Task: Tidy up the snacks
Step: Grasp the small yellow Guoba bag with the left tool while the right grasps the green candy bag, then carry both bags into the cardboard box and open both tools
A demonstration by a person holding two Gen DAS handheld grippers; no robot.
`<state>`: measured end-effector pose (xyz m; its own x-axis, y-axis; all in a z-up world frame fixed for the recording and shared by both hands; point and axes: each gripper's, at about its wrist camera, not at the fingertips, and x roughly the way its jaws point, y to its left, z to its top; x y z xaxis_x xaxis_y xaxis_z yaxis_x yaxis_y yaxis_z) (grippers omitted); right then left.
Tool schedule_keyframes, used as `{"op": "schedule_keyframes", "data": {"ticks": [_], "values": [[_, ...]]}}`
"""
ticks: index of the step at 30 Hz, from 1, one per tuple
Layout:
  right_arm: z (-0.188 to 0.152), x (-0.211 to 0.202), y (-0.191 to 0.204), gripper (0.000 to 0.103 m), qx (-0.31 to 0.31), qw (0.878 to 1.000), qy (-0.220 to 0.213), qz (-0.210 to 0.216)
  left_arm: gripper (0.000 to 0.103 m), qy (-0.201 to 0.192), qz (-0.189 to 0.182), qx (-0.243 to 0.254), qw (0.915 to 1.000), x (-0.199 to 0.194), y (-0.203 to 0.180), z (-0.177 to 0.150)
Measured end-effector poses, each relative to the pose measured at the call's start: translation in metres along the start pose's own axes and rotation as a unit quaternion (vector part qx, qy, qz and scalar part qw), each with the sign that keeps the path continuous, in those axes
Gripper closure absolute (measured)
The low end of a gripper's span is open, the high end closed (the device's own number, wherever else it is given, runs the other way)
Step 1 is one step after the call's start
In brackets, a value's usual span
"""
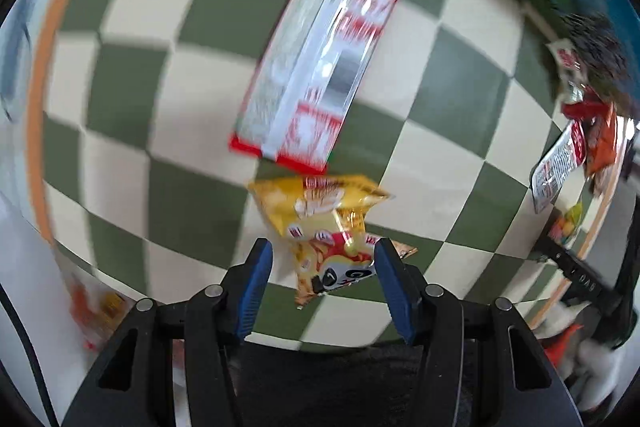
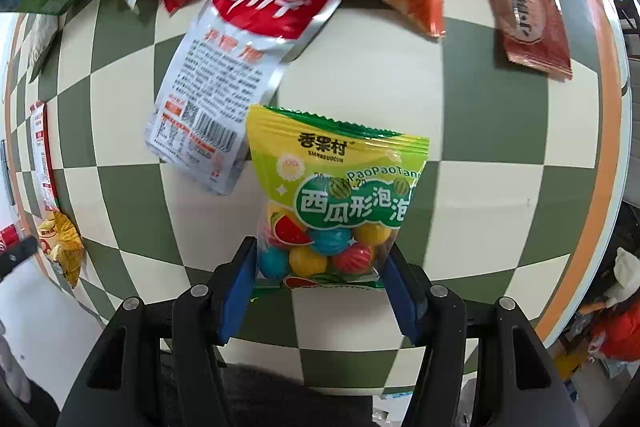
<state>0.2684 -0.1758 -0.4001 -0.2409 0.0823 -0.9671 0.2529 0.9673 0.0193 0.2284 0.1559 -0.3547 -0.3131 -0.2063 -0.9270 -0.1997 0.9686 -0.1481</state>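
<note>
Now the right gripper [image 2: 322, 269] stands nearly straight down over the gum bag [image 2: 334, 195], which lies flat on the checked table [image 2: 480, 131]; its blue pads sit at either side of the bag's lower end, partly closed, though whether they already press on it I cannot tell. To do this well, close on the crimped bottom edge rather than the round gum balls, which would likely roll and let the bag slip, and lift straight so it clears the white packet [image 2: 224, 87] just beside it. The left gripper [image 1: 324, 283], narrowed to a modest gap, has the yellow panda packet [image 1: 328, 227] pinched and hanging above the table, near the red and white box [image 1: 316, 67].
</note>
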Motion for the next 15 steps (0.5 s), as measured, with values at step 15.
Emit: {"op": "schedule_keyframes", "data": {"ticks": [15], "values": [[-0.027,0.005,0.045,0.043,0.005,1.0,-0.019,-0.012,0.059,-0.039,0.003,0.008,0.9992,0.031,-0.026,-0.004]]}}
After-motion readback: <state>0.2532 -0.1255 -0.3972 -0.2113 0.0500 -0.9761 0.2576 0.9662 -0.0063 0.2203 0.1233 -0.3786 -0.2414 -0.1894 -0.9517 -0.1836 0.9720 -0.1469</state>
